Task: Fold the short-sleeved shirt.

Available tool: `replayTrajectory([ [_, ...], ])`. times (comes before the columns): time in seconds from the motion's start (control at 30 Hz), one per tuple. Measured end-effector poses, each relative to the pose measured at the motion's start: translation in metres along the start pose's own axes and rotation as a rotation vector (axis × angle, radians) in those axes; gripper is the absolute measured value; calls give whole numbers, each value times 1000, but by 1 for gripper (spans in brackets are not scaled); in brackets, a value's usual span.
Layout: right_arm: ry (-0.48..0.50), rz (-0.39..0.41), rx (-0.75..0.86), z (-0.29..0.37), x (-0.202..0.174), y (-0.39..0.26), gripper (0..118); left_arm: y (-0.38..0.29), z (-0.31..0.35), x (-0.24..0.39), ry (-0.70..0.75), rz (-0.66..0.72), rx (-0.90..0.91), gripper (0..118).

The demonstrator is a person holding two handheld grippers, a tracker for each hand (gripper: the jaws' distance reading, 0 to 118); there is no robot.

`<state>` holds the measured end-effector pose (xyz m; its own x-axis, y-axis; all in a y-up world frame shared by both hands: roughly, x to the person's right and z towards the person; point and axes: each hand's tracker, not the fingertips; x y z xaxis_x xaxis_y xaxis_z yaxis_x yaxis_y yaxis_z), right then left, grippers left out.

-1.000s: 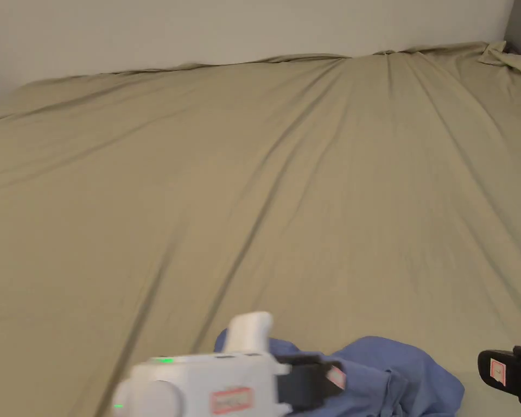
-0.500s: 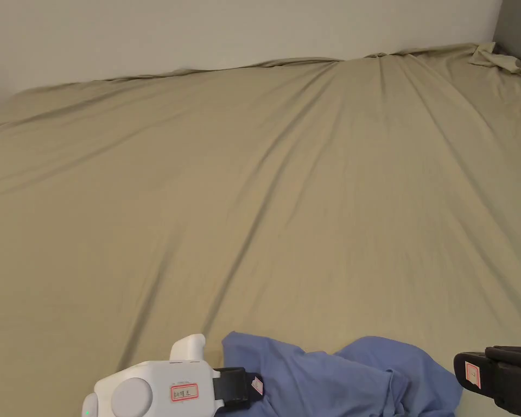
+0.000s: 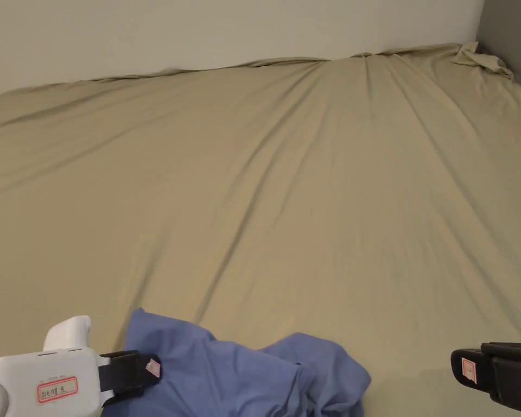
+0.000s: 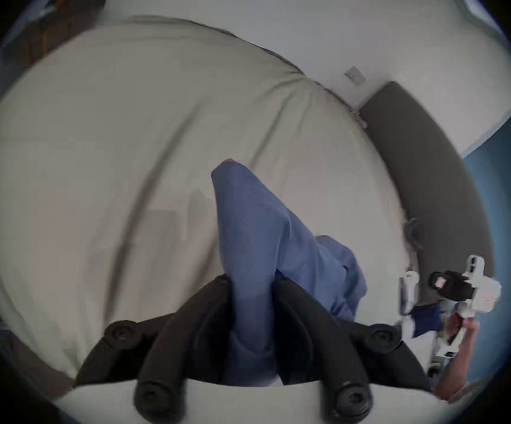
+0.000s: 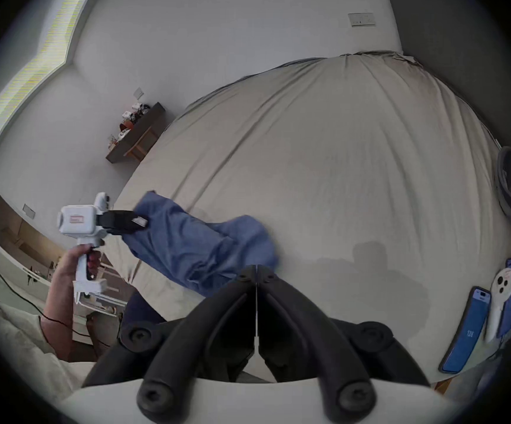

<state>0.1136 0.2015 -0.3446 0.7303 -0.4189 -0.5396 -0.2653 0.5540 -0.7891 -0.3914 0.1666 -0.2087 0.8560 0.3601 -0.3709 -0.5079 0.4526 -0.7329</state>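
A crumpled blue short-sleeved shirt [image 3: 237, 374] lies bunched at the near edge of the bed. My left gripper [image 3: 151, 372] is at its left end, shut on a fold of the cloth; in the left gripper view the blue shirt [image 4: 254, 241] runs up between the two black jaws of the left gripper [image 4: 252, 280]. The right gripper [image 3: 465, 369] hovers to the right of the shirt, apart from it. In the right gripper view its jaws meet, the right gripper [image 5: 256, 270] holding nothing, with the shirt [image 5: 199, 247] ahead and to the left.
The bed sheet [image 3: 286, 179] is tan and creased, reaching back to a pale wall. A dark headboard [image 5: 450, 33] stands at the right. A blue phone [image 5: 465, 329] and a white device [image 5: 500, 302] lie on the bed's right edge. A dark shelf [image 5: 138, 134] hangs on the left wall.
My left gripper has moved left and drawn the shirt's end with it, so the cloth now lies stretched further left. The right gripper has stayed about where it was.
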Motion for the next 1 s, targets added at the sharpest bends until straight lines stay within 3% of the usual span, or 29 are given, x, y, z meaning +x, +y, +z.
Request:
replayTrajectory([
  [0.17,-22,4,-30,-11,-6,0,3,-12,-17,54,12,-37,-34,16],
  [0.33,-34,2,-52,-13,-4,1,3,-30,-57,141,-129,-151,-108,16],
  [0.47,-42,-13,-55,-12,1,-2,3,-52,-106,191,-149,-243,-177,16],
  [0.5,-43,-16,-55,-12,5,-4,3,-56,-120,194,-145,-265,-191,23],
  [0.53,-44,-19,-56,-11,6,-6,3,-59,-132,192,-148,-281,-206,38],
  [0.57,-46,-22,-57,-11,7,-7,3,-61,-142,188,-175,-260,-213,38],
  [0.6,-45,-25,-60,-10,9,-8,3,-61,-148,182,-253,-214,-216,46],
  [0.63,-43,-25,-64,-8,6,-7,3,-62,-144,179,-352,-162,-191,61],
  [0.67,-43,-24,-66,-8,7,-8,3,-64,-137,179,-417,-135,-179,87],
  [0.7,-43,-24,-66,-7,8,-9,3,-62,-127,178,-460,-111,-188,103],
  [0.73,-44,-24,-66,-7,9,-10,3,-58,-117,175,-502,-87,-198,115],
  [0.77,-43,-26,-66,-8,13,-13,3,-56,-107,171,-535,-72,-196,118],
  [0.9,-27,-52,-46,-5,20,-13,3,-38,-72,149,-408,-54,-82,116],
  [0.93,-26,-60,-40,-5,22,-12,3,-36,-68,147,-357,-65,-46,103],
  [1.0,-28,-67,-31,-4,23,-12,3,-40,-75,153,-243,-145,-20,35],
])
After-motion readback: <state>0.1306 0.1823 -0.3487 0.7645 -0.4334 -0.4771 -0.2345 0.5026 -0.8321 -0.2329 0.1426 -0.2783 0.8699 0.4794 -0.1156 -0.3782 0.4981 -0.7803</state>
